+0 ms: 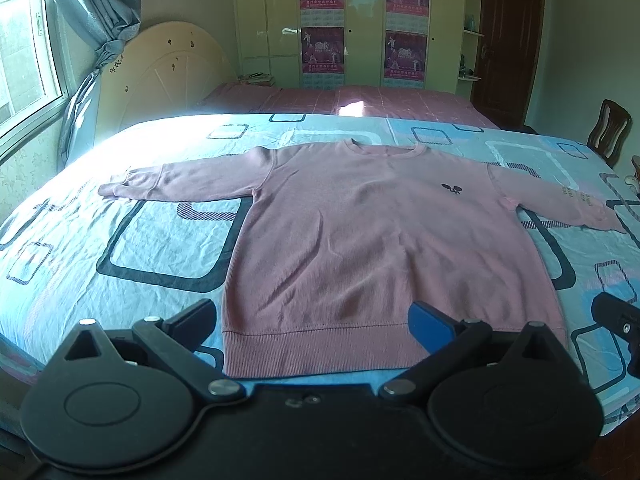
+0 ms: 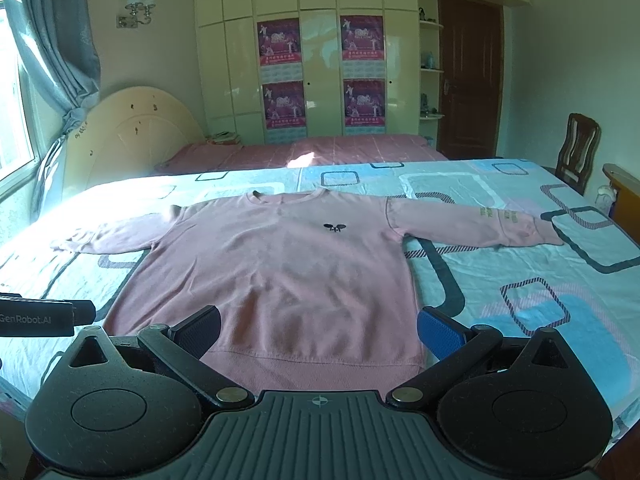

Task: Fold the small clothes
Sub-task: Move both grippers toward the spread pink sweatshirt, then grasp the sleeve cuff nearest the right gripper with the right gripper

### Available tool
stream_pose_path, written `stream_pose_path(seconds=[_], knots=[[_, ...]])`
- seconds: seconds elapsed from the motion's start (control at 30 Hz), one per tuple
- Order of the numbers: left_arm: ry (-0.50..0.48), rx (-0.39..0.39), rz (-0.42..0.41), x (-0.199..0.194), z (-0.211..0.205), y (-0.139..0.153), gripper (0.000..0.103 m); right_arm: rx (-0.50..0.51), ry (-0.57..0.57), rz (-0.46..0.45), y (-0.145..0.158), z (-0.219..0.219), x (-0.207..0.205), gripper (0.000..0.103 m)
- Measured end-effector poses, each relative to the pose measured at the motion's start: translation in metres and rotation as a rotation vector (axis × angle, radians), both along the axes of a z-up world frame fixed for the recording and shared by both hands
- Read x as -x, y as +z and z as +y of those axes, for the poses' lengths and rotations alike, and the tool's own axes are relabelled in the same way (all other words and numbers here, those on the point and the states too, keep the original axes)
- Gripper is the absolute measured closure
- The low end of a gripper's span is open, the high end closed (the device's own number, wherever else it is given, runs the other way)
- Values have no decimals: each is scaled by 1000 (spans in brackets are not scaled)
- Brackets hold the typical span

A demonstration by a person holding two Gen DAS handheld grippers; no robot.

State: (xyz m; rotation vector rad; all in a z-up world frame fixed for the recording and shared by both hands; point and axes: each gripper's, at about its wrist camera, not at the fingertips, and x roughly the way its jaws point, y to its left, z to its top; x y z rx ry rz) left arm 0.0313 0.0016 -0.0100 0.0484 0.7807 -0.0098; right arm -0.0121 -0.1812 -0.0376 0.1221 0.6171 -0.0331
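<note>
A small pink sweatshirt lies flat and face up on the bed, sleeves spread to both sides, collar at the far end, a small dark emblem on its chest. Its hem is nearest to me. My left gripper hovers open over the hem's left half, nothing between its fingers. Over the hem's right half my right gripper is open too and holds nothing. The right gripper's edge shows at the right of the left wrist view, and the left gripper's body at the left of the right wrist view.
The bed sheet is light blue with dark square outlines. A second bed with a pink cover stands beyond it, then a wardrobe with posters. A wooden chair is at the right, a window with curtain at the left.
</note>
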Motion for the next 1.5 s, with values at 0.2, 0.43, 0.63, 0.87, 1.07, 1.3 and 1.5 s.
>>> stream_pose_path(seconds=[0.2, 0.43, 0.63, 0.87, 1.07, 1.3, 1.5], knots=[[5, -17, -5, -16, 2, -5, 0, 3, -20, 8, -6, -5, -15, 0], [5, -26, 23, -49, 3, -15, 0, 6, -44, 1, -15, -14, -39, 0], [-10, -27, 9, -84, 4, -23, 0, 16, -71, 11, -23, -20, -68, 0], [-50, -21, 12, -132, 4, -30, 0, 6, -125, 19, -26, -25, -108, 0], [-82, -28, 4, -174, 4, -34, 0, 22, -176, 28, -26, -24, -143, 0], [-128, -30, -11, -214, -2, -41, 0, 6, -240, 45, -32, -37, -169, 0], [-149, -3, 6, -243, -17, -53, 0, -10, -311, 60, -42, -80, -185, 0]])
